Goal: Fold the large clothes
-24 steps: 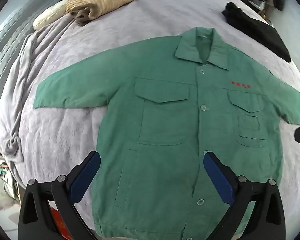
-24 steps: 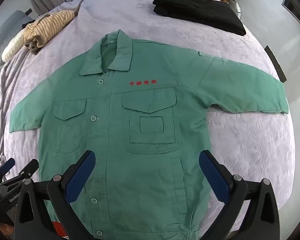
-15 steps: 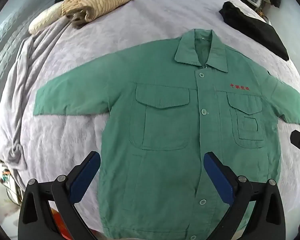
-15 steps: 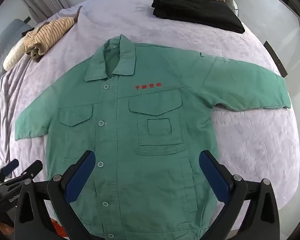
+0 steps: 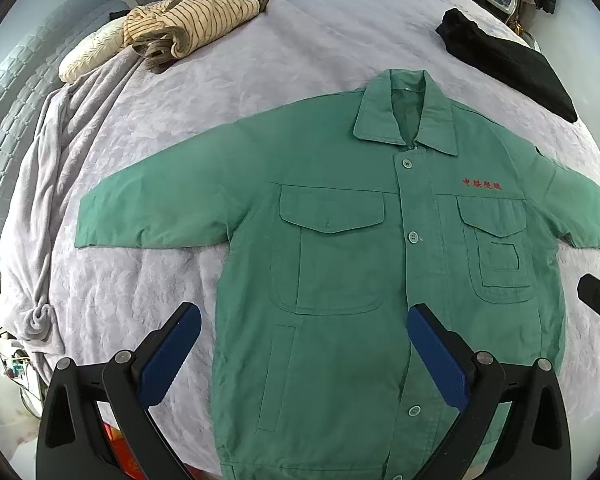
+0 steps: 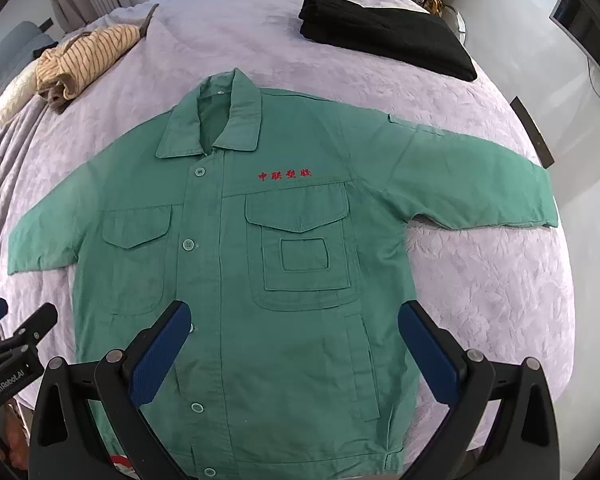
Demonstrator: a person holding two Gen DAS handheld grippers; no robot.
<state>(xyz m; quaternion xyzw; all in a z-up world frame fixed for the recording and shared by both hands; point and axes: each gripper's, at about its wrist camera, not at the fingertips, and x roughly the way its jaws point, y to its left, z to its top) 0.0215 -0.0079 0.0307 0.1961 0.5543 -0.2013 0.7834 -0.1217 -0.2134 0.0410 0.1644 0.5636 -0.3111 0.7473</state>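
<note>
Black folded garment [image 6: 388, 36] — striped bundle [image 5: 192, 20] — beyond jacket [image 5: 360, 280].

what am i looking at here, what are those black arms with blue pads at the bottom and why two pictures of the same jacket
Those are two hand-held grippers, one in each of a person's hands, each with a fisheye camera looking along its jaws. One picture is from the left gripper, the other from the right gripper. Both stand wide open, holding nothing. Below lies a green button-up work jacket spread flat on a lilac bedspread, beside a folded black garment and a rolled striped beige garment.
</note>
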